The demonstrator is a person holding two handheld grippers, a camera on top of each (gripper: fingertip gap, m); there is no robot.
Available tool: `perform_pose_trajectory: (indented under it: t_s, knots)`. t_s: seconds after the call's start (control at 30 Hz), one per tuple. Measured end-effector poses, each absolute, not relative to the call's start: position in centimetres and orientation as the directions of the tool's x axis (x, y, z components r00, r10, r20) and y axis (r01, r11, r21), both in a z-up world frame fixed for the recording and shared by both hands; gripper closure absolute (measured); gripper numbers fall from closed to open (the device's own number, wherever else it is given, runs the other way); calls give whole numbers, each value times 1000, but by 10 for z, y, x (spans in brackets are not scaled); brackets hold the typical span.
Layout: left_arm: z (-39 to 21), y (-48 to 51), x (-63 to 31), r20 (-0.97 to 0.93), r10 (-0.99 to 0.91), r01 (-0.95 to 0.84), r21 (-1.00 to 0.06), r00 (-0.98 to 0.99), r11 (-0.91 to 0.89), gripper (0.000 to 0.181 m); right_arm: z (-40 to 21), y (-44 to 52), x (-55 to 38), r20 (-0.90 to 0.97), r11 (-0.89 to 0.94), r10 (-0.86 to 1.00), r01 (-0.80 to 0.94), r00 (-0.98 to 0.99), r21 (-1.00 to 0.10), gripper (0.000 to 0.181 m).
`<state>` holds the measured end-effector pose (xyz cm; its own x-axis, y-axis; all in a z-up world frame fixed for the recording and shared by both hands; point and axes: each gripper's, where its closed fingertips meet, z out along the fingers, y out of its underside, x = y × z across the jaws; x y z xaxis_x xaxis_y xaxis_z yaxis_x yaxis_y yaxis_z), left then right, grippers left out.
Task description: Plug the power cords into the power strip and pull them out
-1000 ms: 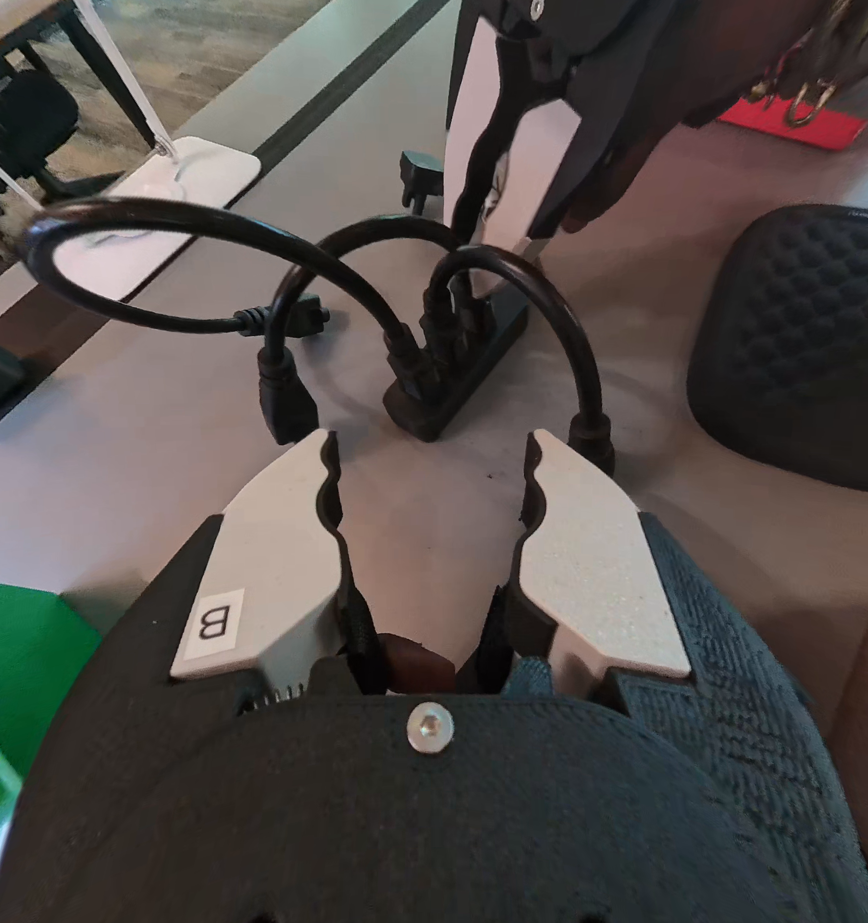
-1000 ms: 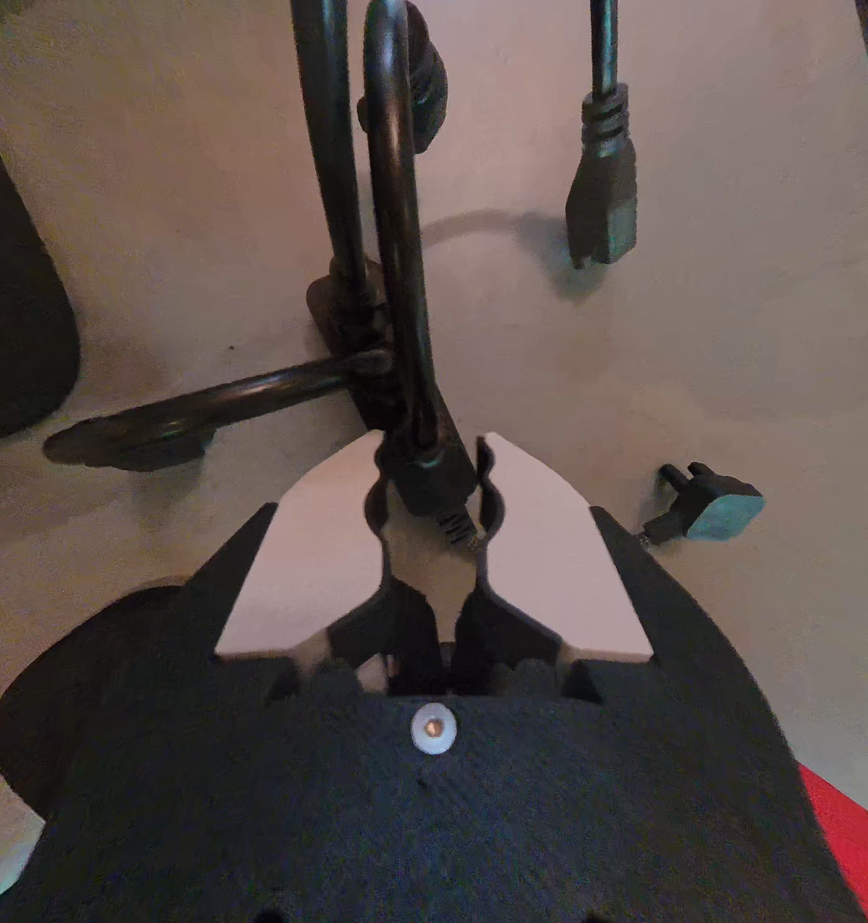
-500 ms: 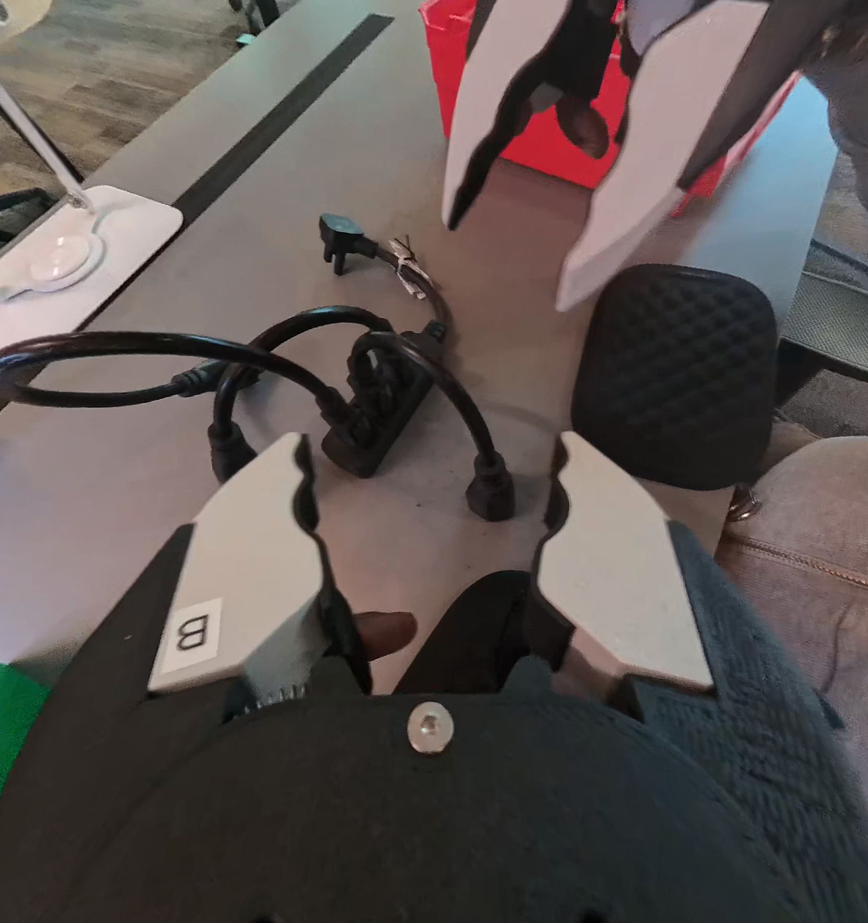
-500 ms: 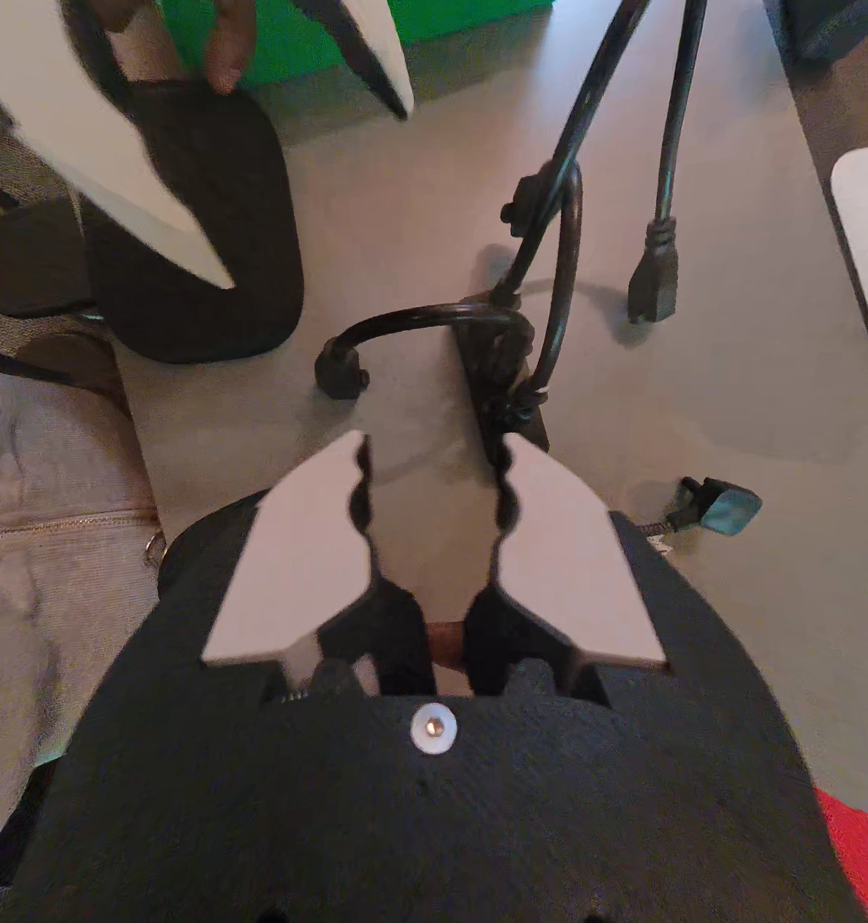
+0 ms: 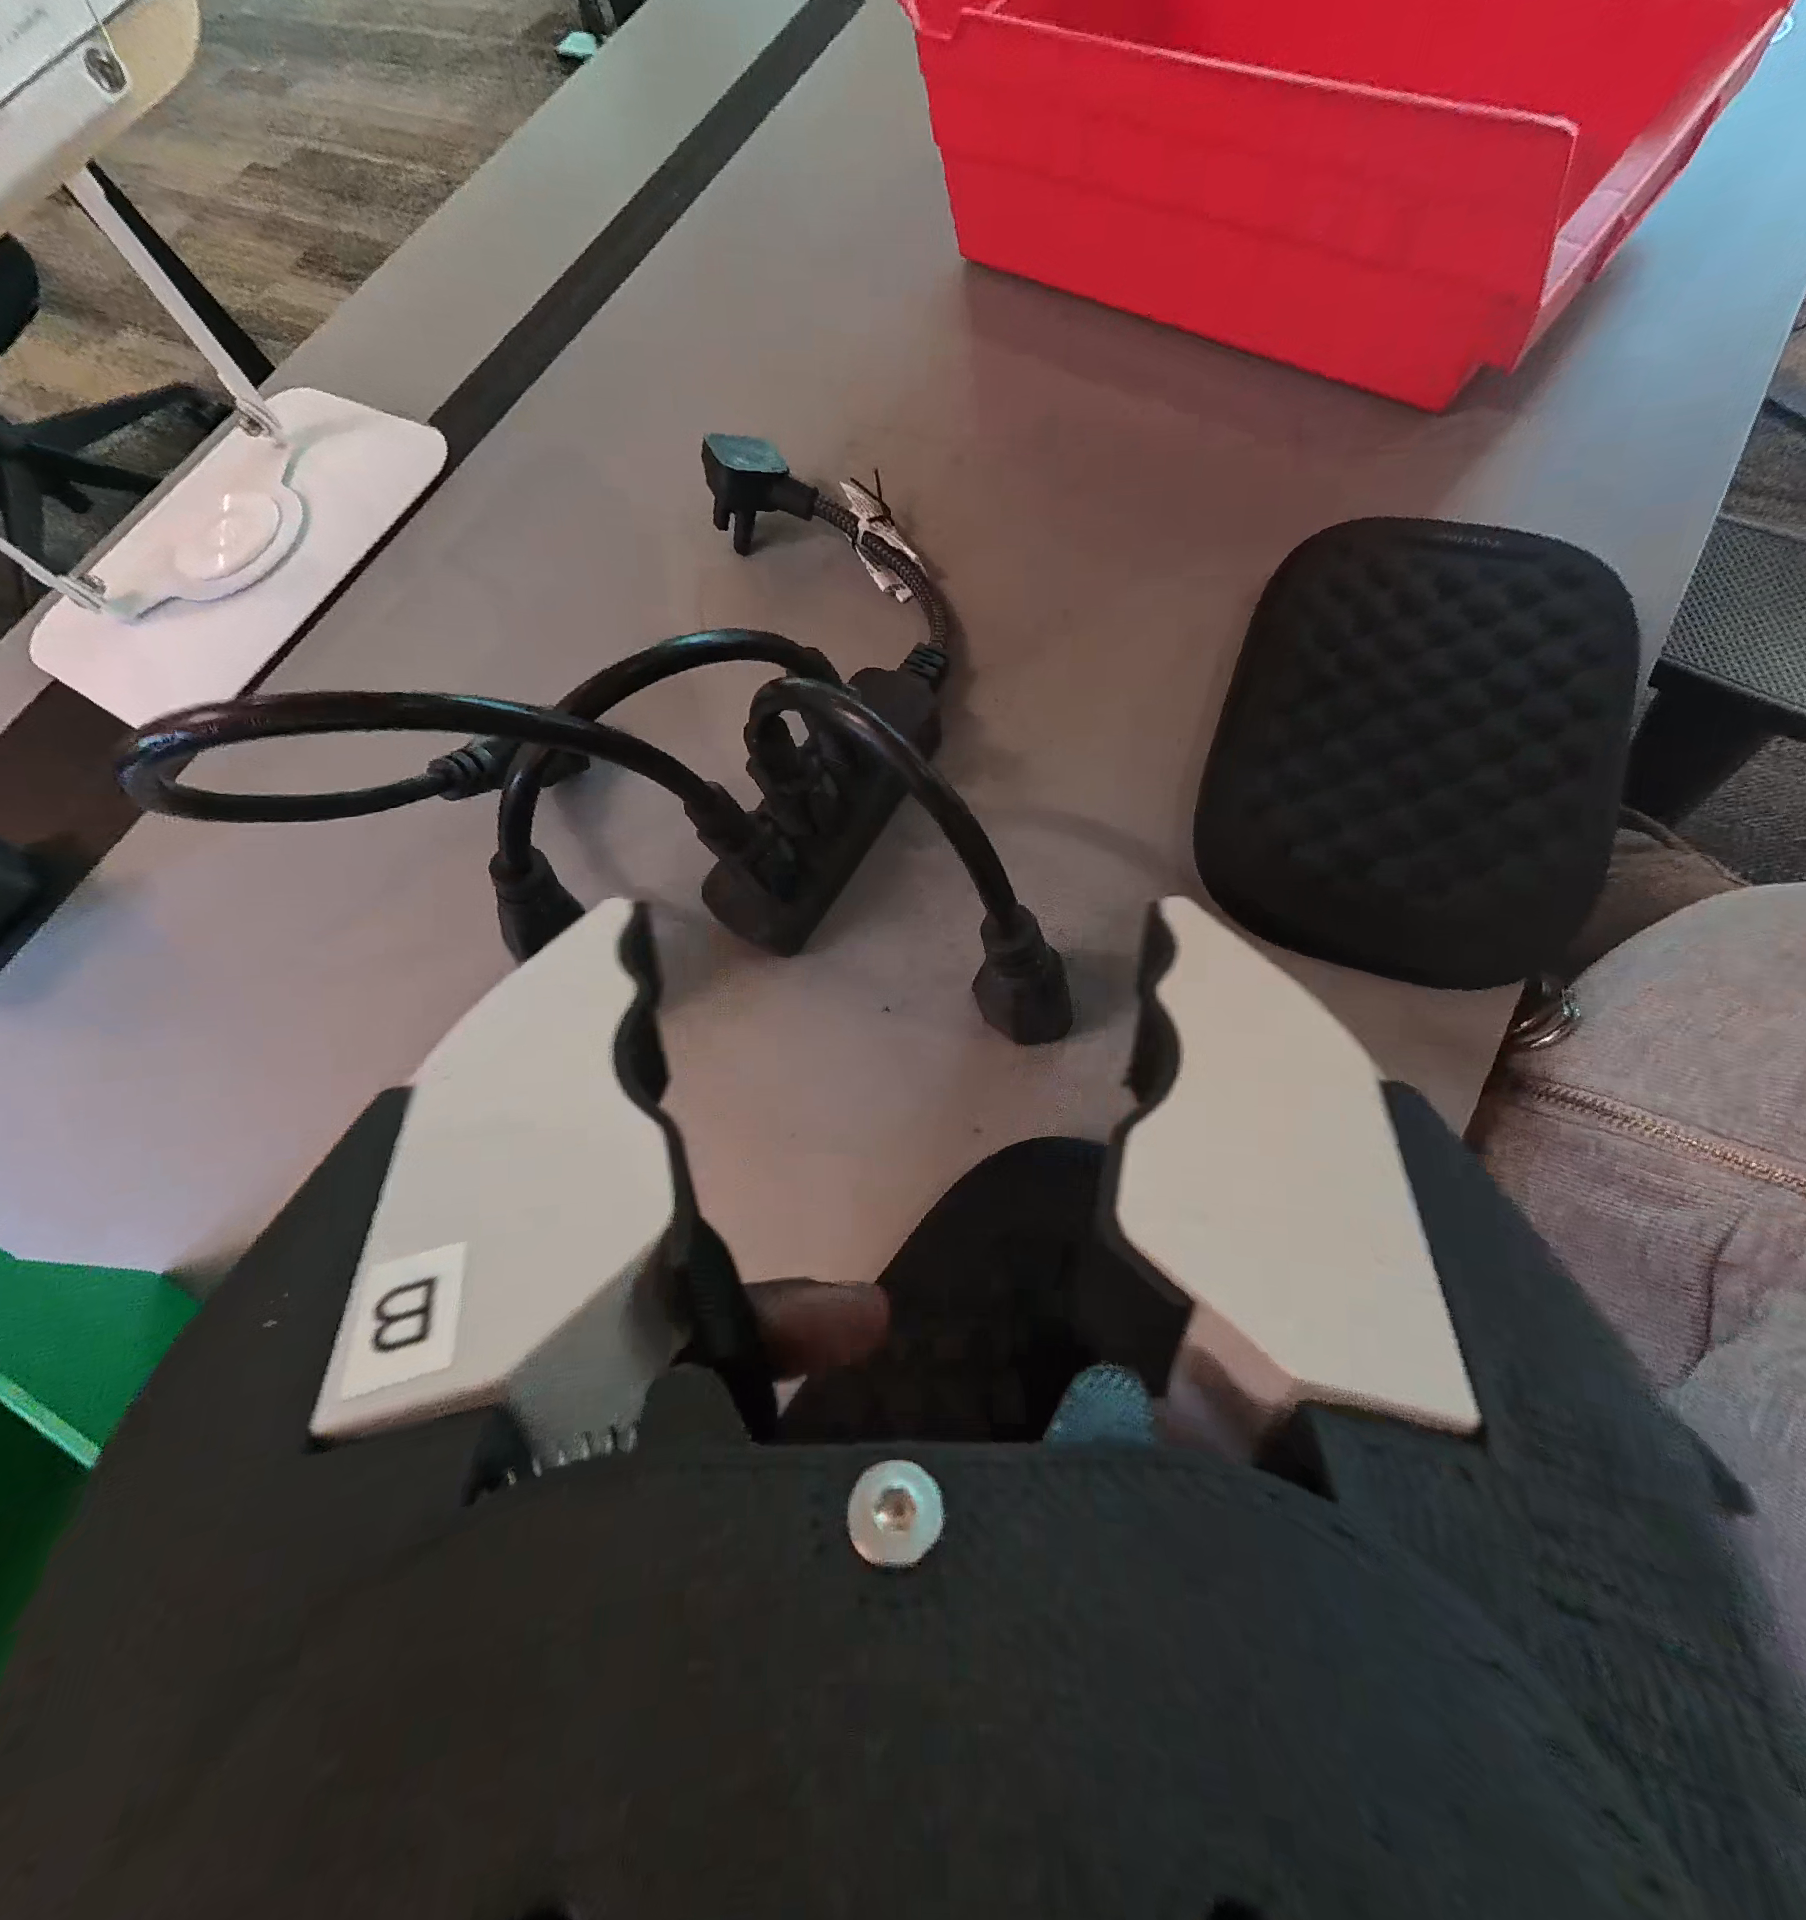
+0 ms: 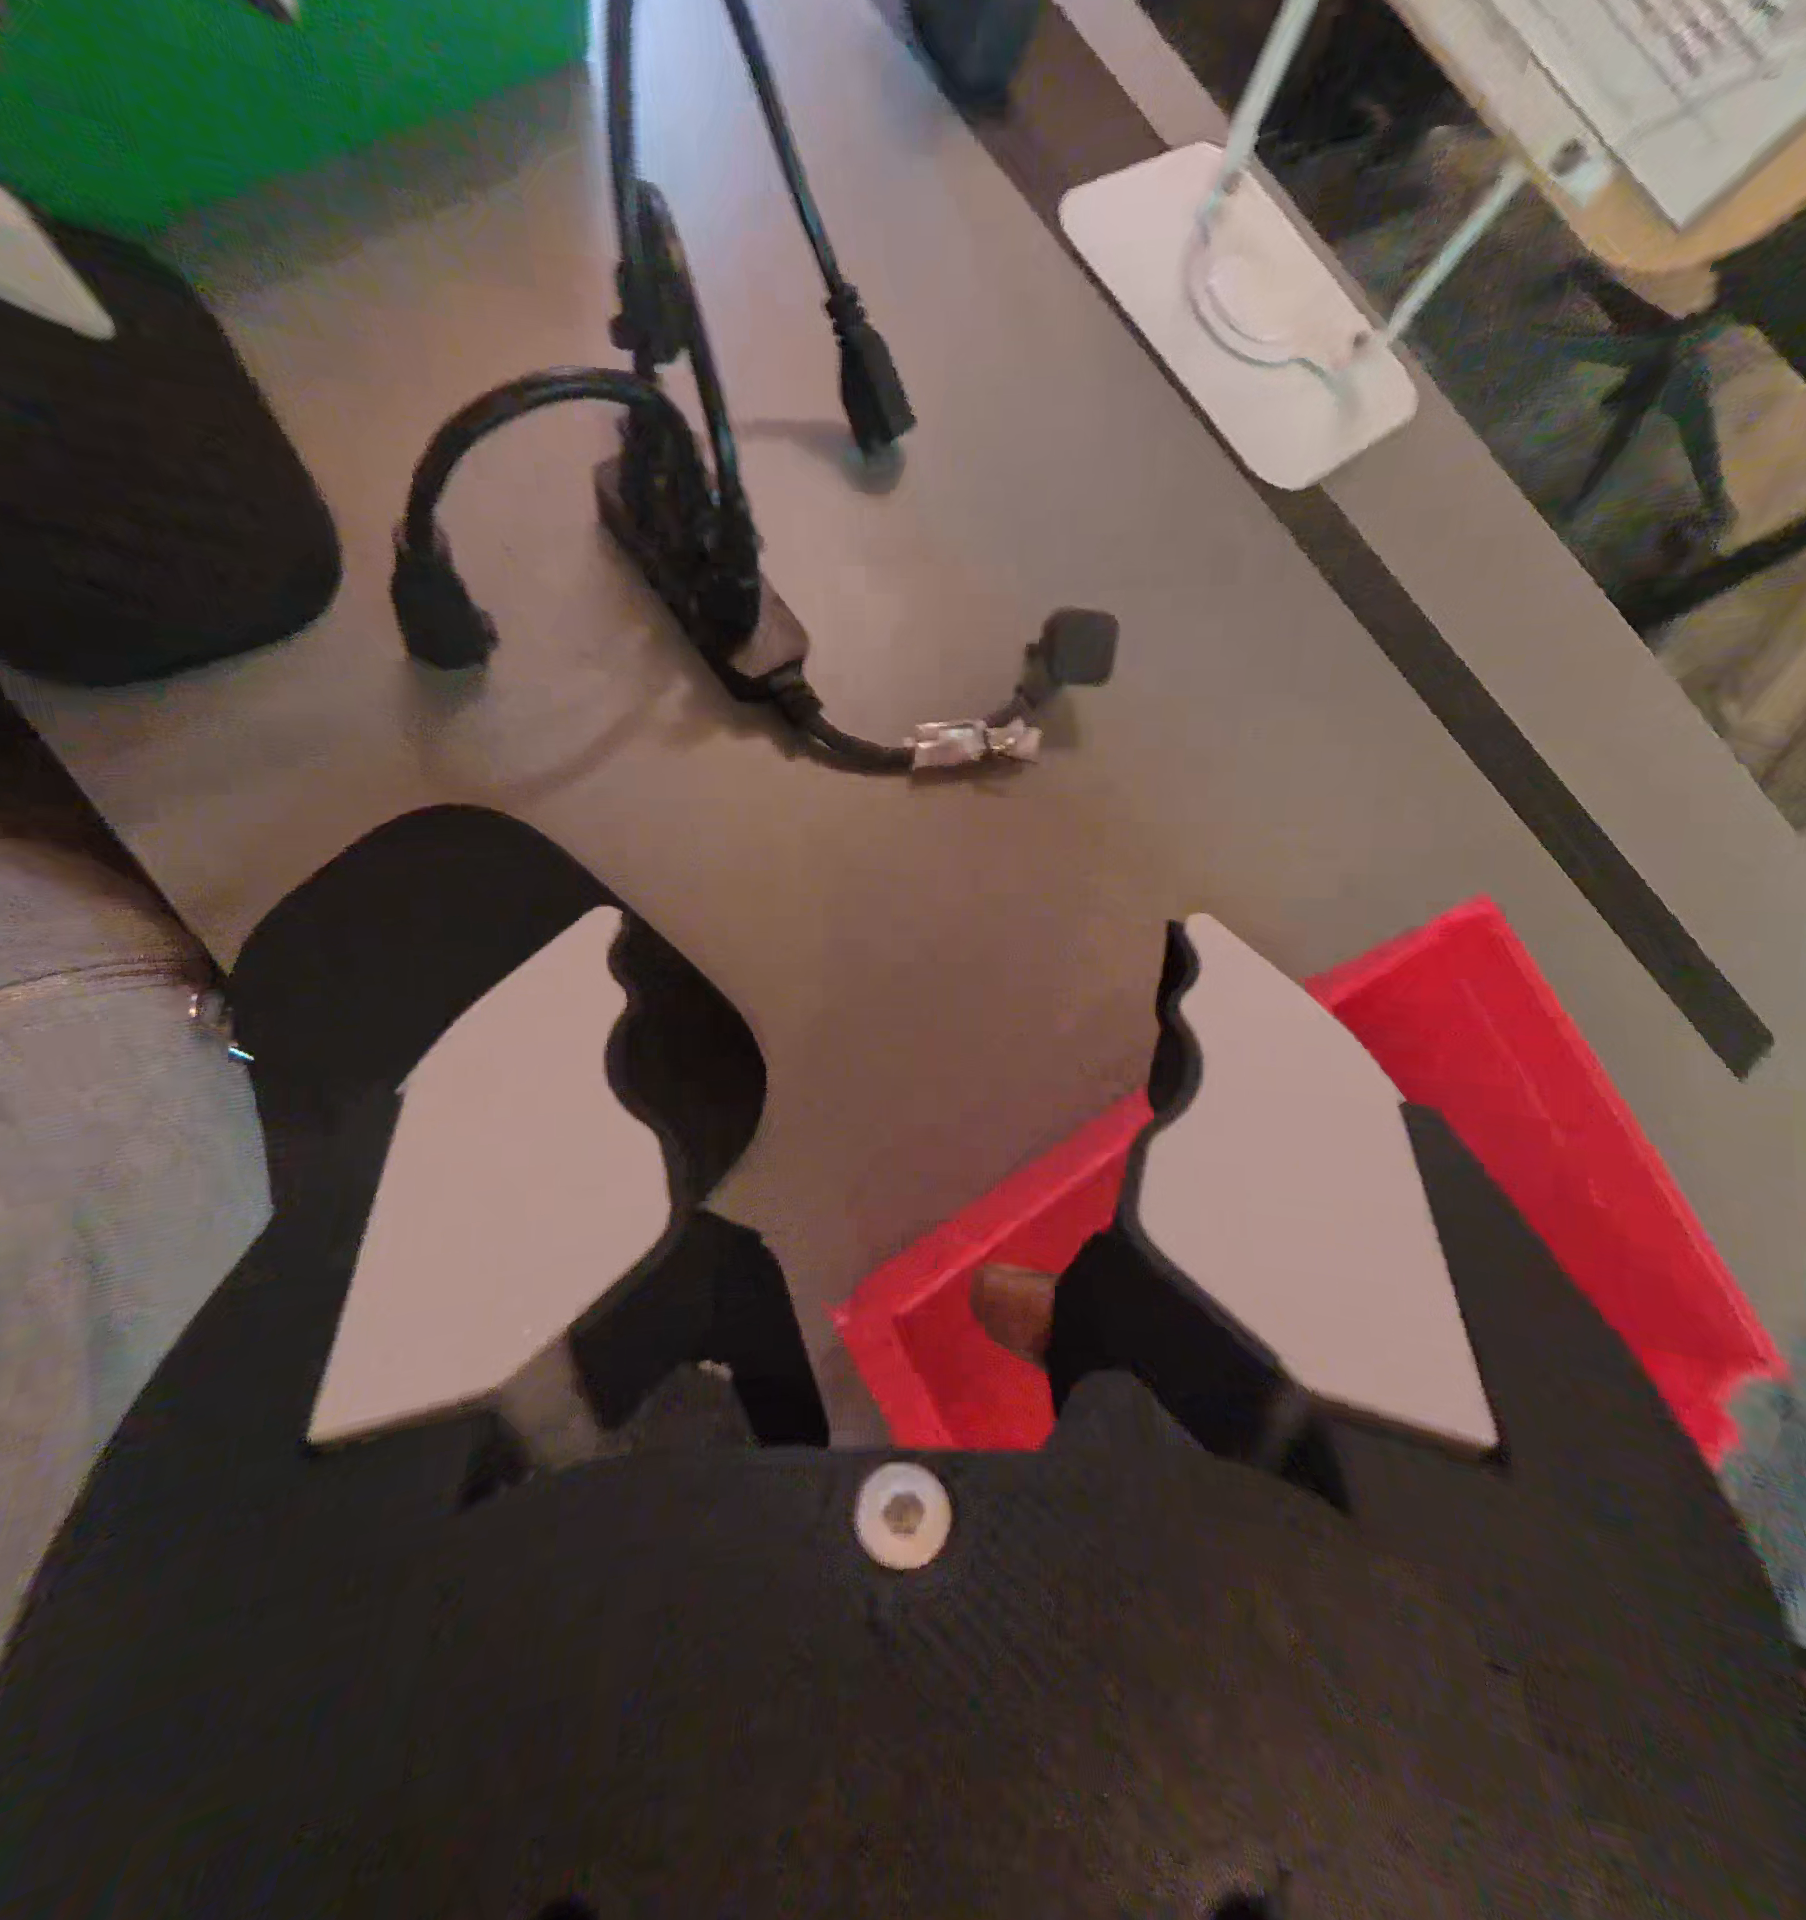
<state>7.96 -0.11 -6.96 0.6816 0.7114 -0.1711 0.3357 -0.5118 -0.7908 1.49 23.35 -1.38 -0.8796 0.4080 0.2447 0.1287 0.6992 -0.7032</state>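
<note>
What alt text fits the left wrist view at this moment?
The open left gripper hovers above a grey table, empty, facing a black power strip with three short black cords plugged in. A red bin and a black quilted case sit beyond.

Even indoor light, soft shadows; strong wide-angle bending at edges; right wrist view slightly motion-blurred.

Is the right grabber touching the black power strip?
Apart. The right wrist view shows the right gripper open and empty, with bare table between its fingertips and the power strip farther ahead.
</note>
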Motion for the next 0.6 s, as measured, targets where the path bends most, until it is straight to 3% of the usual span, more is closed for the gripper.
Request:
perform_pose_trajectory:
  t_s: [0.07, 0.2, 0.47, 0.6]
  knots:
    - [-75, -5, 78, -169, 726, 360, -779, 667, -513, 78, -8, 258, 11, 240, 657, 488, 172, -839, -734, 76]
    - [-79, -7, 77, -144, 748, 387, -783, 648, -487, 69, -17, 280, 12, 238, 651, 550, 232, -801, -723, 65]
    - [-67, -14, 73, -178, 841, 408, -811, 512, -420, 36, -36, 246, 18, 269, 642, 582, 231, -767, -731, 35]
    - [-59, -16, 70, -138, 897, 384, -868, 420, -314, 35, -38, 226, 8, 276, 558, 672, 225, -687, -799, 35]
